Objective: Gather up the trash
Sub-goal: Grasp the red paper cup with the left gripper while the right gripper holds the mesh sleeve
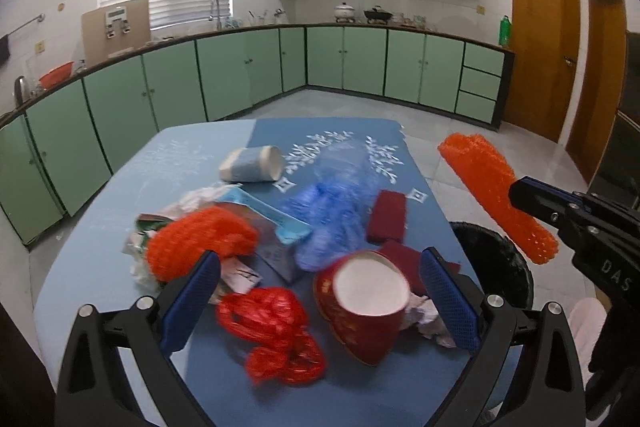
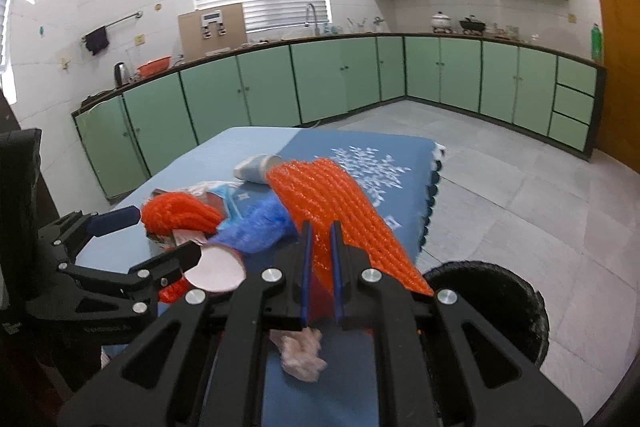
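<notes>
My right gripper (image 2: 320,227) is shut on an orange foam net sleeve (image 2: 340,203), which hangs in the air right of the table, above a black-lined trash bin (image 1: 500,267) in the left wrist view (image 1: 496,187). My left gripper (image 1: 320,287) stands open over the table with nothing held; a red paper cup (image 1: 368,303) lying on its side and a red net bag (image 1: 276,331) lie between its blue pads. Behind them sit another orange foam net (image 1: 200,247), a light blue carton (image 1: 272,227), a crumpled blue plastic bag (image 1: 328,223) and a blue-white cup (image 1: 252,165).
The table (image 1: 120,227) carries a blue patterned cloth; dark red sponges (image 1: 388,215) and crumpled paper (image 1: 428,319) lie near its right edge. The bin (image 2: 488,303) stands on the tiled floor beside the table. Green cabinets line the far walls; wooden doors are at right.
</notes>
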{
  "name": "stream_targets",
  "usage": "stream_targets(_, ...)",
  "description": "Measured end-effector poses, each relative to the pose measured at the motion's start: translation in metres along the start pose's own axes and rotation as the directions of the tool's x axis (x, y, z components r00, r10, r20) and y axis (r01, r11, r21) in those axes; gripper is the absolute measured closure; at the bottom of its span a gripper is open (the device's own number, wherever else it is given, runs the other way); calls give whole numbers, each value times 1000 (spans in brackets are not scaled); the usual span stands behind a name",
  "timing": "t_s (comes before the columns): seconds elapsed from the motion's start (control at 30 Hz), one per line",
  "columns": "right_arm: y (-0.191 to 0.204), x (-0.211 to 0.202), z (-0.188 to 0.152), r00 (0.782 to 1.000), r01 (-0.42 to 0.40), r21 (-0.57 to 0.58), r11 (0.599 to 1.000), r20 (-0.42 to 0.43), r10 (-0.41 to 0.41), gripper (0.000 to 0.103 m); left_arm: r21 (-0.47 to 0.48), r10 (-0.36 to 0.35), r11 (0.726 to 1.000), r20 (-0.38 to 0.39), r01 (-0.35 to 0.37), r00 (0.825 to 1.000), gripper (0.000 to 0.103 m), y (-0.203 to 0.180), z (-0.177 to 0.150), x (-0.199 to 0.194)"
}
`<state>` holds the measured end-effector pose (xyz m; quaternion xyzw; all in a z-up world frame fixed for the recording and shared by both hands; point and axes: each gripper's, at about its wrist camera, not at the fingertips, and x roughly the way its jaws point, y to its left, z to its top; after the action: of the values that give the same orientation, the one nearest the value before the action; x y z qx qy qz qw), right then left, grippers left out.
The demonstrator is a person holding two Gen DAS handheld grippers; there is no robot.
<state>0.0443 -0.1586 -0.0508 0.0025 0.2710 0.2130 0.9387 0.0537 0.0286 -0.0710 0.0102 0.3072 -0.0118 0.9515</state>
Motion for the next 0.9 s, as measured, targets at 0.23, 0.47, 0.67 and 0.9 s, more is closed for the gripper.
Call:
stream_targets(0.23,-13,2,-10,1000,19,32,999,-24,-19,95,25,10,1000,-39,-9,999,6,-19,-10,16)
stream_targets(0.47,-14,13,-18,998,21,40,999,-53,-19,95,25,34,999,-43,-33,999,15,-18,-12,27)
stream_targets(0.67,-15,18,-21,998,15,44,999,-68,-12,95,3,-22,1000,-74,22,997,45,-13,-14,34)
stream_targets(0.9,-15,15,-20,998,5,42,999,-60,-3,95,2,-5,1000,-48,5,999,50,-7,-15,22)
